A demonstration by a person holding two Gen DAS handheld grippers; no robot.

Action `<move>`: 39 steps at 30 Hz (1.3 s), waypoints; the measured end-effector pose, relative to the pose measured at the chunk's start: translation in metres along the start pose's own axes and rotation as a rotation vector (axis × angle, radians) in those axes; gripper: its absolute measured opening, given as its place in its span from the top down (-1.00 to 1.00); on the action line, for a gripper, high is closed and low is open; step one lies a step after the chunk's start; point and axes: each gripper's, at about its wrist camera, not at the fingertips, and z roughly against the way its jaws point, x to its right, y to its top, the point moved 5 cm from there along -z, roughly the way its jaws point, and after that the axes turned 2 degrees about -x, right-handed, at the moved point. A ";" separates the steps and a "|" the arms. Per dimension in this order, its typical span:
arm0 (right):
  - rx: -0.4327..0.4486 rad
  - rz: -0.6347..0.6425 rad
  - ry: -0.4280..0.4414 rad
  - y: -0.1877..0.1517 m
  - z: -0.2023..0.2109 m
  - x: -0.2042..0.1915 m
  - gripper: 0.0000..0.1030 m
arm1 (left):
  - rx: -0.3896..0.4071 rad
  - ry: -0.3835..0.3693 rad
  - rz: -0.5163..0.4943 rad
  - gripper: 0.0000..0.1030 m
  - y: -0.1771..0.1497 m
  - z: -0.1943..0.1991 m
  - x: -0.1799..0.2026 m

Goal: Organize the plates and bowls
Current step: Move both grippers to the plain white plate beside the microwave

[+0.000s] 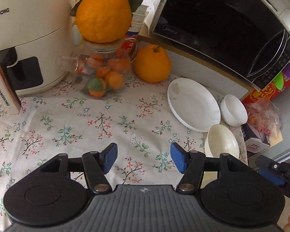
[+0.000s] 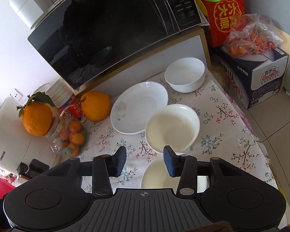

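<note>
A white plate lies on the floral tablecloth near the microwave. A small white bowl stands behind it. A cream bowl stands in front of the plate. Another cream dish lies right under my right gripper. My left gripper is open and empty above the cloth, left of the cream bowl. My right gripper is open and empty, hovering over the near dish just before the cream bowl; part of it shows in the left wrist view.
A black microwave stands on a white cabinet at the back. A white air fryer, a glass jar of small oranges topped by a big orange, and another big orange stand left. Boxes sit right, off the table.
</note>
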 end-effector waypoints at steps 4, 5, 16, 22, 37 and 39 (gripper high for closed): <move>0.015 -0.049 -0.058 0.017 -0.005 0.021 0.10 | -0.006 0.002 0.011 -0.21 0.013 -0.015 0.020; 0.023 -0.082 -0.068 0.022 -0.004 0.030 0.08 | -0.017 -0.010 0.009 -0.24 0.015 -0.020 0.025; -0.010 -0.168 -0.060 0.057 -0.051 0.053 0.02 | -0.078 -0.007 0.033 -0.28 0.030 -0.075 0.042; -0.014 -0.208 0.007 0.077 -0.081 0.054 0.02 | -0.061 -0.009 0.023 -0.26 0.046 -0.097 0.049; -0.075 -0.151 -0.060 0.088 -0.155 0.052 0.07 | -0.101 -0.072 0.070 0.05 0.054 -0.157 0.045; -0.076 -0.141 -0.066 0.088 -0.161 0.049 0.11 | -0.093 -0.078 0.072 0.11 0.056 -0.160 0.043</move>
